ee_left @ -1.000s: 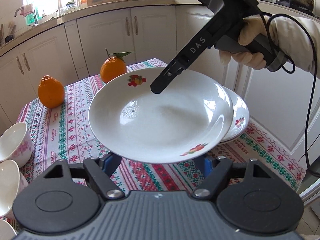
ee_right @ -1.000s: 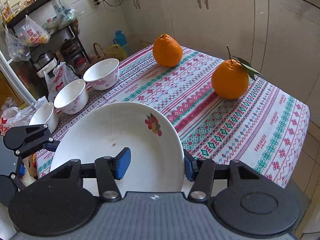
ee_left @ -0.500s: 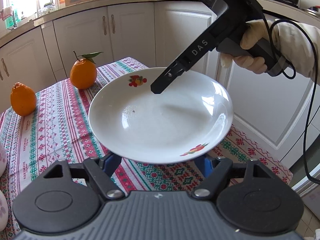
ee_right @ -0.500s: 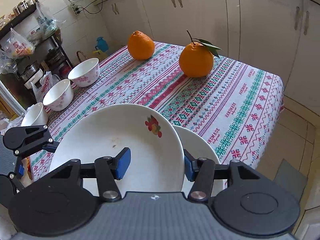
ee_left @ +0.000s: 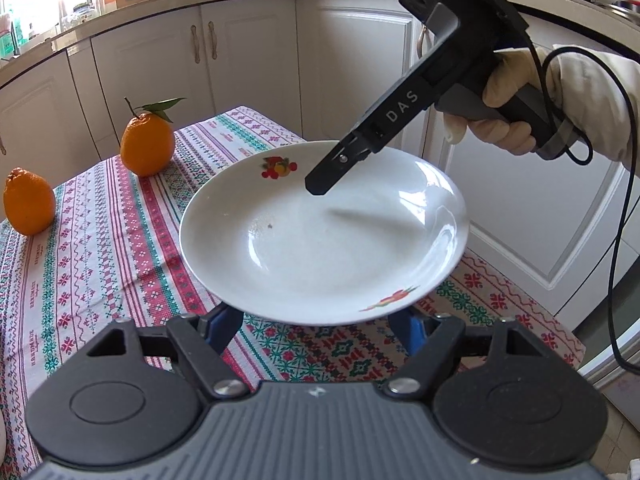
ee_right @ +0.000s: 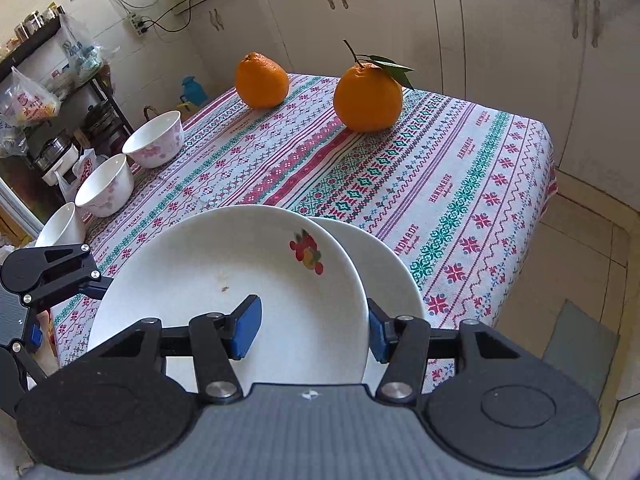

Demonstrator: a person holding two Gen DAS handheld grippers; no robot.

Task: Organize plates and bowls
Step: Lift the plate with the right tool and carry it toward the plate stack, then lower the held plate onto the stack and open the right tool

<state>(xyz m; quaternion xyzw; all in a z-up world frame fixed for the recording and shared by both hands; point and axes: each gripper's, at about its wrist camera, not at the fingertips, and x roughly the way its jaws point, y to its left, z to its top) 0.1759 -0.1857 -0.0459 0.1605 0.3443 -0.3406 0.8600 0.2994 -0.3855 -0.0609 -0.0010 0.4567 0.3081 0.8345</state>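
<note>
Left wrist view first: the left tongs (ee_left: 316, 322) sit spread under the near rim of a white plate (ee_left: 320, 236), which is raised above the tabletop (ee_left: 100, 240); whether the pads actually touch it I cannot tell. From up right the right tongs (ee_left: 320, 184) reach over the plate's far side, gripped by a gloved hand (ee_left: 504, 108). Two oranges (ee_left: 148, 144) stand at the far left. Right wrist view: the right tongs (ee_right: 314, 330) are spread, one blue pad over the plate (ee_right: 224, 292) and the other beyond its rim. Only here does a second plate (ee_right: 384, 264) show, lying on the tabletop (ee_right: 460, 184) half under the first, and three bowls (ee_right: 154, 144) line the left edge.
</note>
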